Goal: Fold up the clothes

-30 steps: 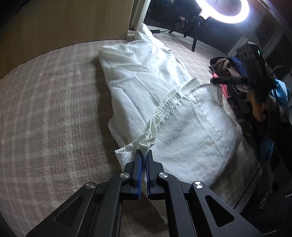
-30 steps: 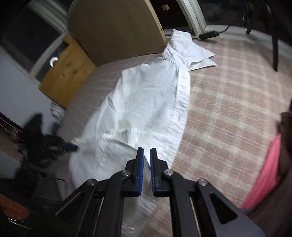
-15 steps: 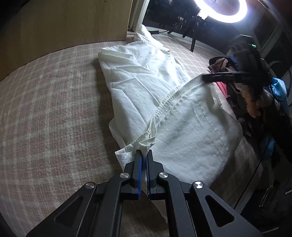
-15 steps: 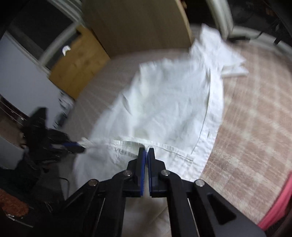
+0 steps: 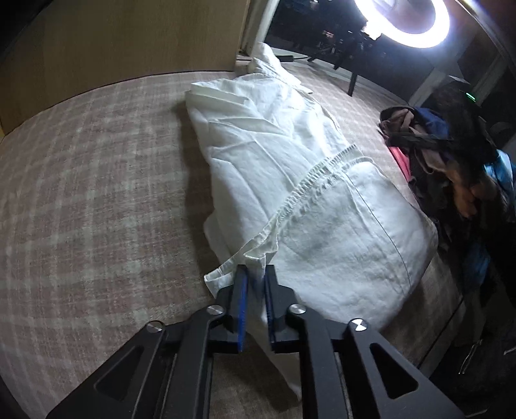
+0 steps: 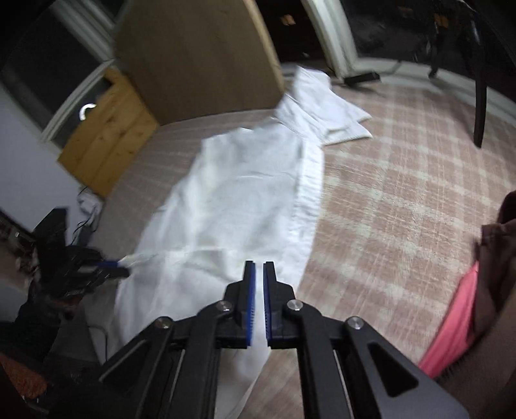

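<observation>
Shirt (image 5: 290, 180) on bed (image 5: 96, 193); clothes pile (image 5: 425, 145) prob. right

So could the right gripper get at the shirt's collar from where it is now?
Probably yes. The right gripper hangs over the hem end of the white shirt, and the collar lies at the far end with only flat shirt and bedcover between. It would need a long forward reach.

This is a bedroom in a home. A bed spread with a pink-and-cream plaid woven cover (image 5: 96, 180) fills both views. At eleven o'clock stands a tan wooden headboard (image 6: 200, 54), with a knotty pine cabinet (image 6: 106, 135) beside it. A glowing white ring light (image 5: 406, 19) shines at one o'clock; mixed coloured clothes (image 5: 429, 141) heap at three o'clock.
</observation>
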The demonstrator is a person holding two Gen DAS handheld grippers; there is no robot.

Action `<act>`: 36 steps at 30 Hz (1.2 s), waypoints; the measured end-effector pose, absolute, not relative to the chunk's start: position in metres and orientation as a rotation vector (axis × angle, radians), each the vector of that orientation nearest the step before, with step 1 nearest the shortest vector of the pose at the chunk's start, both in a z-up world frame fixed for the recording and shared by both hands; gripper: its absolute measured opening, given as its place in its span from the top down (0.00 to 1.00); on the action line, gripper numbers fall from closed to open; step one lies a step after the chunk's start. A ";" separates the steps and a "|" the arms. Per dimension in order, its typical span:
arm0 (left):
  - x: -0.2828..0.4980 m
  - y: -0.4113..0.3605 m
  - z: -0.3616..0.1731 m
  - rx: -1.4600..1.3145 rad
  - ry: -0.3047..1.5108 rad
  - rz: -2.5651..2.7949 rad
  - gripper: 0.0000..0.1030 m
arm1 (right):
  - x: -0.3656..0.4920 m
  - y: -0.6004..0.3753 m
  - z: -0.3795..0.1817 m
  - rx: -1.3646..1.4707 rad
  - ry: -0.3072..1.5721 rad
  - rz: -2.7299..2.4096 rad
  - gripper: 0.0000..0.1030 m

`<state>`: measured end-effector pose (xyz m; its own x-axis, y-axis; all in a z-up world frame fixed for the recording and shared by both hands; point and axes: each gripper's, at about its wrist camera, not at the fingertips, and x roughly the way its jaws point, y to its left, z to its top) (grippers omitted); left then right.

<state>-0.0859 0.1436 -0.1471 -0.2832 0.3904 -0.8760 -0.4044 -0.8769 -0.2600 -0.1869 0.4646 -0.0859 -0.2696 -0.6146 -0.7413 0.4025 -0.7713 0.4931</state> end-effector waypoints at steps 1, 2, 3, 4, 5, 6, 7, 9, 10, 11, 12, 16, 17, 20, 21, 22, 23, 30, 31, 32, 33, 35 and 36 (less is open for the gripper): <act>-0.085 0.140 -0.144 -1.485 0.005 2.195 0.88 | -0.183 0.464 -0.085 1.351 -0.266 -2.067 0.94; -0.084 0.137 -0.141 -1.484 -0.007 2.206 0.88 | -0.180 0.463 -0.085 1.359 -0.260 -2.060 0.94; -0.081 0.135 -0.136 -1.469 -0.019 2.212 0.90 | -0.176 0.462 -0.084 1.366 -0.254 -2.053 0.94; -0.078 0.133 -0.130 -1.454 -0.032 2.217 0.92 | -0.173 0.461 -0.084 1.374 -0.247 -2.046 0.94; -0.075 0.131 -0.125 -1.439 -0.044 2.221 0.92 | -0.169 0.458 -0.086 1.386 -0.237 -2.037 0.92; -0.070 0.135 -0.121 -1.412 -0.059 2.182 0.92 | -0.162 0.452 -0.093 1.410 -0.213 -2.025 0.89; -0.065 0.140 -0.117 -1.384 -0.072 2.142 0.91 | -0.156 0.445 -0.100 1.433 -0.190 -2.012 0.87; -0.052 0.158 -0.122 -1.371 -0.025 2.068 0.91 | -0.143 0.432 -0.115 1.480 -0.143 -1.986 0.87; -0.047 0.168 -0.127 -1.374 0.010 2.040 0.88 | -0.138 0.428 -0.123 1.506 -0.126 -1.978 0.87; -0.049 0.174 -0.138 -1.412 0.045 2.035 0.87 | -0.140 0.428 -0.133 1.544 -0.127 -1.987 0.87; -0.050 0.180 -0.149 -1.449 0.079 2.030 0.87 | -0.142 0.429 -0.141 1.574 -0.137 -1.994 0.90; -0.069 0.174 -0.162 -1.544 0.095 2.076 0.96 | -0.143 0.432 -0.135 1.621 -0.177 -2.006 0.89; -0.070 0.170 -0.153 -1.536 0.096 2.091 0.96 | -0.140 0.434 -0.124 1.621 -0.149 -2.016 0.89; -0.071 0.152 -0.111 -1.452 0.117 2.163 0.96 | -0.131 0.450 -0.074 1.556 -0.125 -2.092 0.85; -0.072 0.144 -0.093 -1.416 0.111 2.187 0.95 | -0.131 0.455 -0.056 1.519 -0.124 -2.123 0.79; -0.073 0.139 -0.080 -1.387 0.117 2.208 0.95 | -0.131 0.459 -0.038 1.482 -0.114 -2.153 0.75; -0.074 0.133 -0.068 -1.356 0.123 2.227 0.95 | -0.133 0.460 -0.024 1.443 -0.084 -2.182 0.69; -0.072 0.175 -0.075 -1.318 0.186 2.038 0.94 | -0.151 0.411 -0.034 1.381 0.049 -2.135 0.68; -0.070 0.184 -0.084 -1.332 0.186 2.006 0.94 | -0.153 0.401 -0.048 1.399 0.060 -2.115 0.68; -0.071 0.188 -0.098 -1.357 0.165 1.986 0.93 | -0.157 0.393 -0.063 1.418 0.062 -2.095 0.68; -0.072 0.191 -0.111 -1.382 0.145 1.967 0.88 | -0.160 0.385 -0.077 1.437 0.064 -2.076 0.67; -0.084 0.185 -0.141 -1.472 0.187 2.017 0.88 | -0.170 0.374 -0.107 1.487 0.076 -2.063 0.67; -0.089 0.179 -0.151 -1.512 0.192 2.043 0.89 | -0.174 0.373 -0.120 1.519 0.085 -2.070 0.68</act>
<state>-0.0887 0.1790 -0.1509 -0.1856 0.3659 -0.9120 -0.5290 -0.8193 -0.2211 -0.1736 0.3727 -0.1201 -0.1967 -0.4008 -0.8948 0.4728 -0.8383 0.2716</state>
